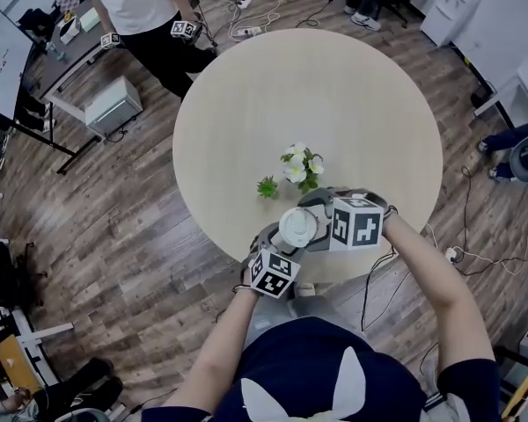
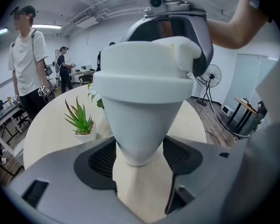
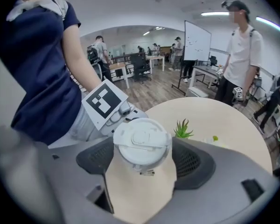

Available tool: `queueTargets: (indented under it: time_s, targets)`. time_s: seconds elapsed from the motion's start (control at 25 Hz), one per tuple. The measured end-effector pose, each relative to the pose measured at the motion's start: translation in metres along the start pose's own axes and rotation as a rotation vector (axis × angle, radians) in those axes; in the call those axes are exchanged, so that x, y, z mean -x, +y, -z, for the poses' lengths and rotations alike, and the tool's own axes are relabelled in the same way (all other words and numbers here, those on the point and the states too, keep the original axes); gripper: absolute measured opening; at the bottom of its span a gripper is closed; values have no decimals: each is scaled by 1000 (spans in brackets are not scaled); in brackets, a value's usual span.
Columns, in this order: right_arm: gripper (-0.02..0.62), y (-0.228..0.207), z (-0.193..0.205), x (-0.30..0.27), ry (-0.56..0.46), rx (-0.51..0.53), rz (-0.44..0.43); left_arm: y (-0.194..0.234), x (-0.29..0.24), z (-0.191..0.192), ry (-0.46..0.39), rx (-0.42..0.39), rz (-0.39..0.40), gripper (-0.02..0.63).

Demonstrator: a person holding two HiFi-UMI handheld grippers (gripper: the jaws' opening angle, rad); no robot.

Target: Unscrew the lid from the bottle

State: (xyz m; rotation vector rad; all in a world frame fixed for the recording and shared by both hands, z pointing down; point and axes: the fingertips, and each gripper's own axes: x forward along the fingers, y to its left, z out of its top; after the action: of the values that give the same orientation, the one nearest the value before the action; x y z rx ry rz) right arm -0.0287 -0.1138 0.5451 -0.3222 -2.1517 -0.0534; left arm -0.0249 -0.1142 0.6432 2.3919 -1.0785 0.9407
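Bottle loc: white bottle [image 2: 140, 125] stood upright btwn your two grippers, over the near rim of the round table [image 1: 352, 104], on your side. Couldn't tell if its base touched the top.
L gripper [image 2: 140, 160]: clenched on the bottle's tapered lower body. It came in from the side, w/ pads [image 2: 100, 164] against both flanks.
R gripper [image 3: 142, 157]: came from above, jaws wide, w/ pads [image 3: 191, 161] either side of the lid [image 3: 141, 143]. No gap seen, so I read it as gripping the lid.
Key relation: bottle's long axis ran up-down. Your R gripper looked almost straight down it, w/ the lid centred btwn the fingers.
Hands: both were at the bottle, R on the lid, L on the body.
Step (est.): lid looked still seated, so prob. mid-unscrew.
Next (est.): you needed to roll the R wrist about that axis while L held firm.
Risk (est.): the taper could've let the body spin in the L pads.
Nearby: small plant [image 2: 79, 118] stood beyond the bottle, apart from it.
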Motion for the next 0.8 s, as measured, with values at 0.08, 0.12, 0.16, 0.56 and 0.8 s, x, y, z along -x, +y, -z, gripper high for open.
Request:
queueTargets:
  time_s: [0.08, 0.12, 0.16, 0.56, 0.8]
  targets:
    - [425, 1, -4, 3, -94, -72, 54, 0, -1, 0, 1, 2, 0, 325]
    - [431, 2, -7, 6, -143, -113, 85, 0, -1, 0, 1, 2, -1, 325]
    - [434, 2, -10, 10, -193, -156, 123, 0, -1, 0, 2, 2, -1, 325]
    - [410, -12, -27, 18, -469, -603, 580, 2, 1, -1, 4, 10, -1, 325]
    - [416, -20, -18, 6, -383, -677, 688, 3, 0, 0, 7, 17, -2, 324]
